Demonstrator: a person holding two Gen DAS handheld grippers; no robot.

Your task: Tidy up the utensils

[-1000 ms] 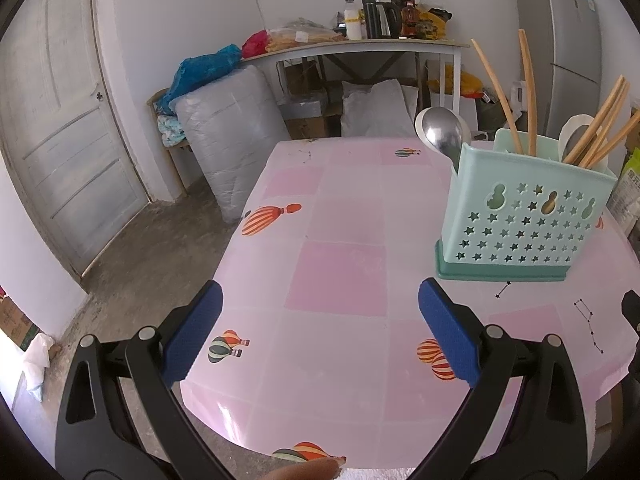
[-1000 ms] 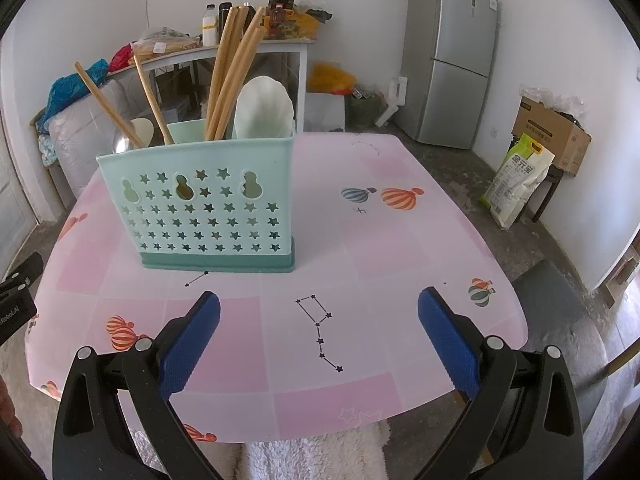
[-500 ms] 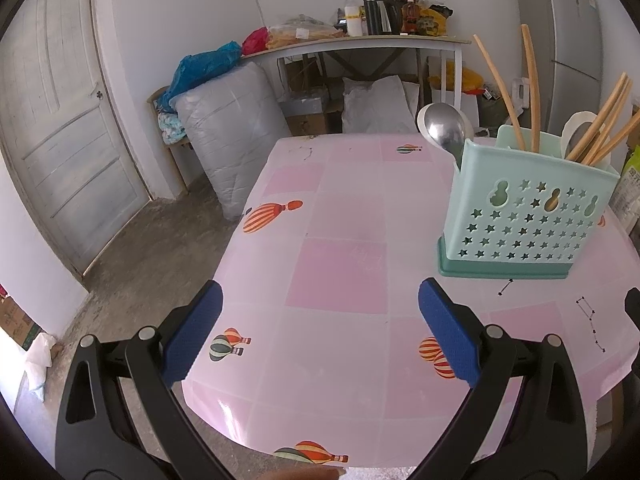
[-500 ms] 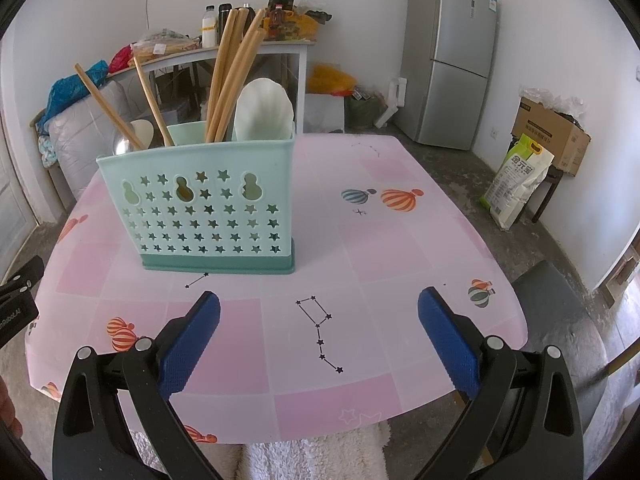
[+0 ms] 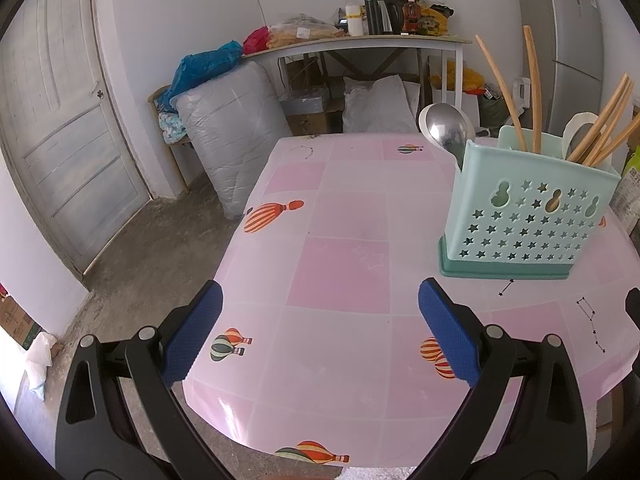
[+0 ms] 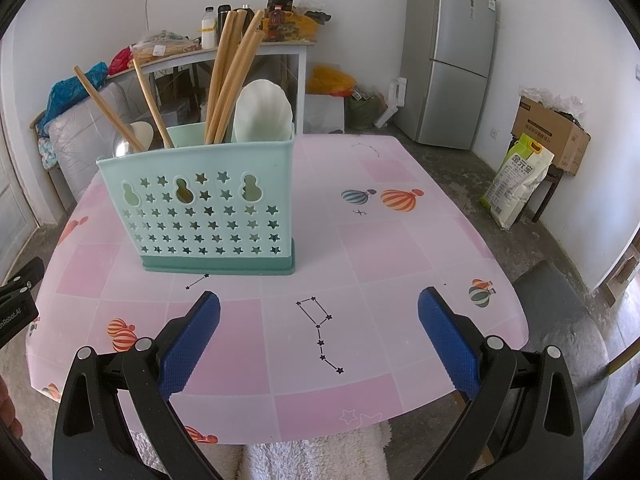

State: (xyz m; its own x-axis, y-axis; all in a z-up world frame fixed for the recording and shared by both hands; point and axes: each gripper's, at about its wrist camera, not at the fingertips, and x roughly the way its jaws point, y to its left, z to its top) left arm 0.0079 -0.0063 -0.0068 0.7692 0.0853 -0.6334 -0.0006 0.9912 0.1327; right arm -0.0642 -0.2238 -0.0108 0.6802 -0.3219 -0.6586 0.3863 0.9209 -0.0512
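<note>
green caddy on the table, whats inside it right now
The green caddy holds wooden chopsticks, a metal spoon and a white ceramic spoon. Their lower ends are hidden behind its star-cut wall, so anything lying at the bottom cannot be seen.

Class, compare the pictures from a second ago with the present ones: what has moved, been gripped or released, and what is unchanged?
Almost nothing changed. The left gripper shifted very slightly, so the utensil holder sits a touch lower in its view. Nothing was gripped or released. Both grippers remain open and empty, the right gripper steady, and the utensils stay in the holder.
</note>
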